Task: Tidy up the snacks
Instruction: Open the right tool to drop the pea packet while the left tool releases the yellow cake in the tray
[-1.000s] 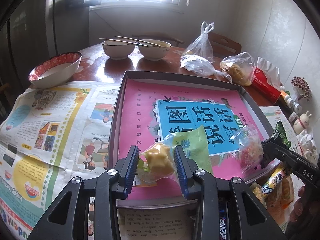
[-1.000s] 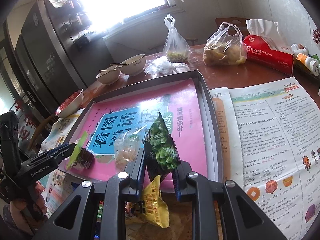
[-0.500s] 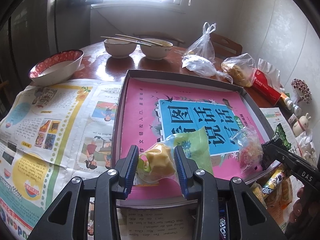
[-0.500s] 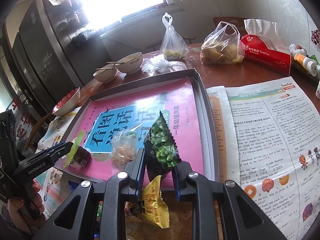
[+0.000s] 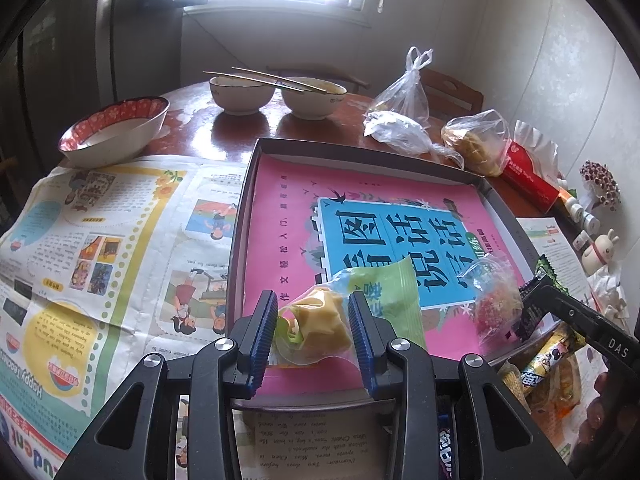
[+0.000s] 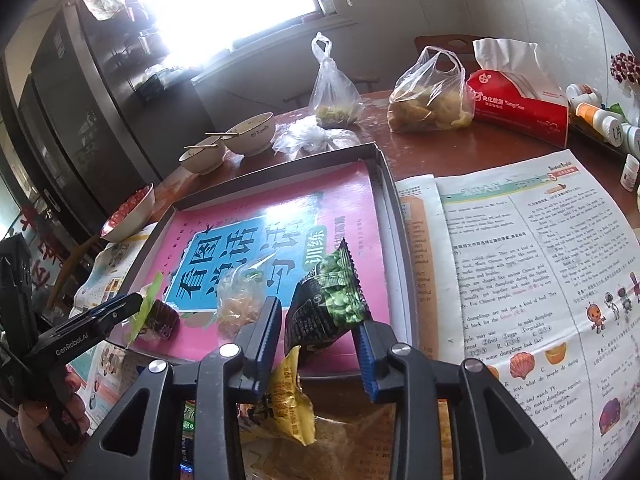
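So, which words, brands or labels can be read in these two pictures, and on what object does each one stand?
"DAS": on the right claw, seen from the left wrist.
"GenRobot.AI": on the left claw, seen from the right wrist.
"Happy Teacher": upside down on the left newspaper.
"TongFlow", roughly: on the red tissue pack.
"看图说话", "训练": on the pink book.
Pea packet, yellow packet, newspaper articles: too small or blurred.

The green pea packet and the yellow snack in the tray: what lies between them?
A clear bag of pale snacks lies between the pea packet and yellow snack, in both views.
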{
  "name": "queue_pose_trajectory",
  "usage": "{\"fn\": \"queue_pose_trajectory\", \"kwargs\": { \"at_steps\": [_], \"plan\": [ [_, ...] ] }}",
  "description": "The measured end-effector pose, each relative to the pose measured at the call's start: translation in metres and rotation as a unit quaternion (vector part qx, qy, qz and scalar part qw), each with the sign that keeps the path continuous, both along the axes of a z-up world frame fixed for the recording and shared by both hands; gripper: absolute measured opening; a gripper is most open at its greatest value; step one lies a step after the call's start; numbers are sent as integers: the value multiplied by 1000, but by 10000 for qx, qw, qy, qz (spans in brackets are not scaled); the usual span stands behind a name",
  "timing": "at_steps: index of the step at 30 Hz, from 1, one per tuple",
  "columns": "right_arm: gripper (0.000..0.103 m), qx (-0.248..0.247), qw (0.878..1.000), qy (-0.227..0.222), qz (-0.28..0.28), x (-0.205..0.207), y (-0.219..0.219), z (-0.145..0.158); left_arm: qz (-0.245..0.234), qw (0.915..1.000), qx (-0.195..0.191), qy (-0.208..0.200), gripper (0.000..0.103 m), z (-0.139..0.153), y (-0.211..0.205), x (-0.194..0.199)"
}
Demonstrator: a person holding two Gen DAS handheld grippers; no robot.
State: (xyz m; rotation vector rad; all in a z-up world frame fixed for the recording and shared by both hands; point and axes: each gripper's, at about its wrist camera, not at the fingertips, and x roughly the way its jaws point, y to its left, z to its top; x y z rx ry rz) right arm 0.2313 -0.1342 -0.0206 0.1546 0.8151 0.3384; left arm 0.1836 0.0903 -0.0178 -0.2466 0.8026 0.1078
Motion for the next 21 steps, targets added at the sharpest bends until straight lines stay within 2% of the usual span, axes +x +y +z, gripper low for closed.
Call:
{"fn": "queue_pose_trajectory", "kwargs": {
  "at_steps": [3,14,21],
  "plan": [
    [41,-17,10000,-27,-39,-1,-2,1,27,10000,-6,3,38,0,1,-1],
    [48,-44,9998,-127,-171,-6,-10,7,83,10000,-5,-7,39,3,3,-5],
    [49,-48,9996,-216,-185,-9,-11,12,110,9999,7,-65,38,6,3,-7]
  ]
}}
